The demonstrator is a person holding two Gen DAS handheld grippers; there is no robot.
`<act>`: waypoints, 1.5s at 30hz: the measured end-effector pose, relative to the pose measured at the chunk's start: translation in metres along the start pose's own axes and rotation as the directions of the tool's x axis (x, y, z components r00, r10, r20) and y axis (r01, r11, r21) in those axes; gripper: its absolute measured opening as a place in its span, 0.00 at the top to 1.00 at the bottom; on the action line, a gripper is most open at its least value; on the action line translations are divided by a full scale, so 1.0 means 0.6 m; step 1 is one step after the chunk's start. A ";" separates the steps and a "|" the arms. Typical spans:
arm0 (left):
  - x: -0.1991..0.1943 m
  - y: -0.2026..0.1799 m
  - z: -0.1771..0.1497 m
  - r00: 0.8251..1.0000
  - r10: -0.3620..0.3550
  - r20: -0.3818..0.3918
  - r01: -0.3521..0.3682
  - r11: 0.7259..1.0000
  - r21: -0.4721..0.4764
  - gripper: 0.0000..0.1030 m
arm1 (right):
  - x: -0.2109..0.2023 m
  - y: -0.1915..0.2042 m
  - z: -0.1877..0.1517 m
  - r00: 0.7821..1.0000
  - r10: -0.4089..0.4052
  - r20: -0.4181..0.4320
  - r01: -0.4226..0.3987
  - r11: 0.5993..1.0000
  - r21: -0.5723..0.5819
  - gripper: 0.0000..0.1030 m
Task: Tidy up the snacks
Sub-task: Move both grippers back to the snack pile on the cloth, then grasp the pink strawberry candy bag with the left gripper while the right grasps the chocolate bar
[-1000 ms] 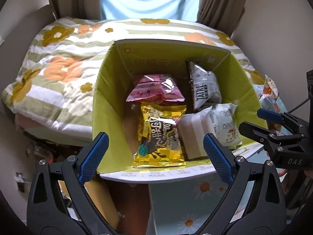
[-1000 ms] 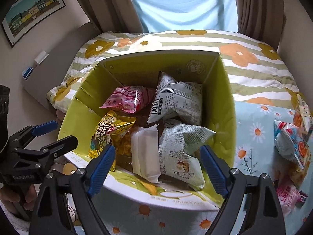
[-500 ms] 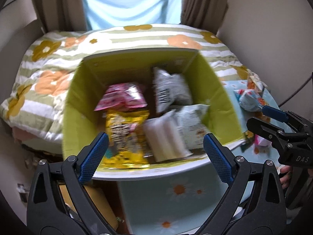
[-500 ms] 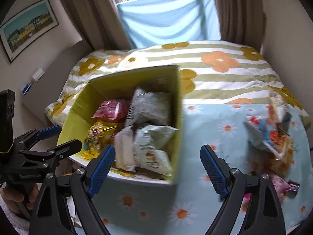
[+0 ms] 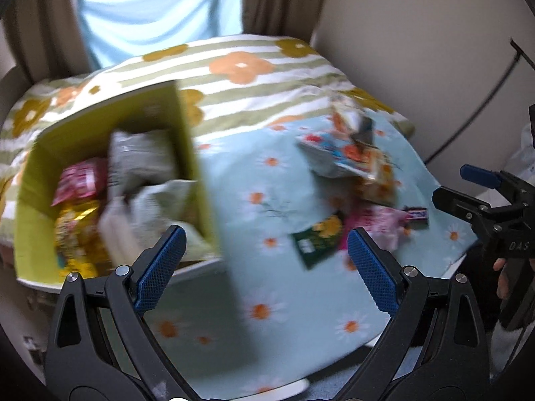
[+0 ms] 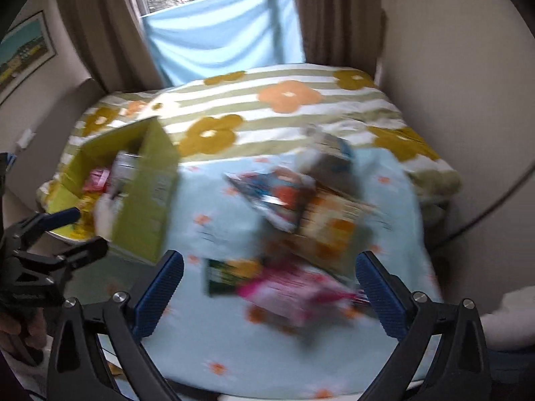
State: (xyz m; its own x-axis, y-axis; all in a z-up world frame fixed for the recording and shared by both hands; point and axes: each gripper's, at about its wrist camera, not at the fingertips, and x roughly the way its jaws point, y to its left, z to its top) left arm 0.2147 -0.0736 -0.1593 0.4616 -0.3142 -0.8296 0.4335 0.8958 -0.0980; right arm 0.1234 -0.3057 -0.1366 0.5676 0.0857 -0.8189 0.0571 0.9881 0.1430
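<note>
Left gripper (image 5: 264, 264) has its blue-padded fingers (image 5: 160, 267) spread wide, nothing between them; it hangs over the table (image 5: 254, 173) w/ the daisy-print cloth. Right gripper (image 6: 269, 294) is the same — fingers (image 6: 379, 295) wide apart, empty, above the loose snacks. Box (image 5: 190, 140), yellow-green, sits at the table's left end, holding a pink bag (image 5: 78, 182), a yellow bag (image 5: 75, 230) and pale grey bags. Loose pile (image 5: 354, 163) lies to the right, well apart from the box: a dark green packet (image 5: 316, 240), a pink packet (image 6: 294, 290), colourful bags further back — all blurred. Behind the table is a bed (image 6: 287, 97) w/ a striped flower cover.
</note>
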 end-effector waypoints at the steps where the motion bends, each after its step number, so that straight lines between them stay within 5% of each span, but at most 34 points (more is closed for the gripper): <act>1: 0.010 -0.023 0.000 1.000 -0.012 -0.005 0.012 1.000 0.006 0.06 | -0.003 -0.024 -0.007 1.000 -0.005 -0.011 0.005 1.000 0.006 0.01; 14: 0.138 -0.226 -0.005 0.987 -0.073 -0.142 0.089 0.990 0.107 0.06 | 0.036 -0.182 -0.100 0.994 -0.011 -0.109 0.013 1.000 0.013 0.01; 23: 0.239 -0.278 -0.009 0.964 -0.080 -0.255 0.136 0.968 0.212 0.06 | 0.077 -0.209 -0.142 0.993 0.015 -0.117 -0.003 0.995 0.101 0.01; 31: 0.300 -0.289 -0.010 0.949 -0.079 -0.306 0.166 0.949 0.269 0.08 | 0.102 -0.197 -0.170 0.996 -0.050 -0.072 0.060 0.987 0.151 0.01; 38: 0.341 -0.300 -0.012 0.939 -0.064 -0.338 0.174 0.936 0.305 0.16 | 0.119 -0.197 -0.173 0.991 -0.122 -0.047 0.129 0.974 0.185 0.01; 45: 0.355 -0.295 -0.005 0.931 -0.114 -0.348 0.231 0.921 0.315 0.41 | 0.132 -0.191 -0.172 0.990 -0.138 -0.038 0.143 0.962 0.235 0.09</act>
State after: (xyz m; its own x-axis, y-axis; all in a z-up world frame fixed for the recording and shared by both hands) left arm 0.2338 -0.2982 -0.3203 0.1111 -0.2852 -0.9520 0.7494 0.6532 -0.1083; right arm 0.0768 -0.3990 -0.2754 0.5224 -0.0462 -0.8514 0.3287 0.9323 0.1511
